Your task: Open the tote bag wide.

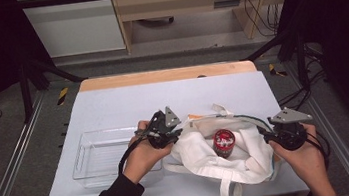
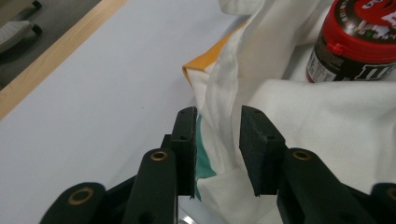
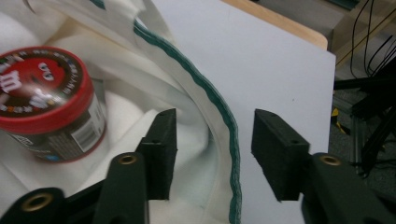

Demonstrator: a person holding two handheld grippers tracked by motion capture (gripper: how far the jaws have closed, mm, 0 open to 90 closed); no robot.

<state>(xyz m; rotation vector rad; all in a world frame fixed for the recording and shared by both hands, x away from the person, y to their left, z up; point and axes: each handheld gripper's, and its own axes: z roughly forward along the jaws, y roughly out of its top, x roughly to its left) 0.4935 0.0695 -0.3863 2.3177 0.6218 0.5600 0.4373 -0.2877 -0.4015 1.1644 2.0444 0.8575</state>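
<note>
A white cloth bag (image 1: 204, 150) lies open near the front edge of the desk (image 1: 113, 105), right of centre, its handle (image 1: 230, 192) hanging over that edge. Inside the bag a jar (image 1: 224, 143) with a red lid rests tilted on the cloth, well within the opening. The left tool (image 1: 176, 134), held in the person's left hand (image 1: 144, 154), stands at the bag's left rim; in the left gripper view its jaws are released, parted around a raised fold of the rim (image 2: 219, 116), the cloth lying between the pads (image 2: 252, 140) without being pinched. The right tool (image 1: 267, 134), held in the right hand (image 1: 303, 155), stands at the bag's right rim; in the right gripper view its jaws are likewise released, standing wide on either side of the green-edged hem (image 3: 224, 121), which passes between them without clear contact. The jar (image 3: 46, 102) appears to the left of that tool's jaws, apart from them. A clear plastic tray (image 1: 94, 158) sits near the desk's front left corner, just beside the left hand. A strip of bare wood (image 1: 167, 75) runs along the desk's far edge.
</note>
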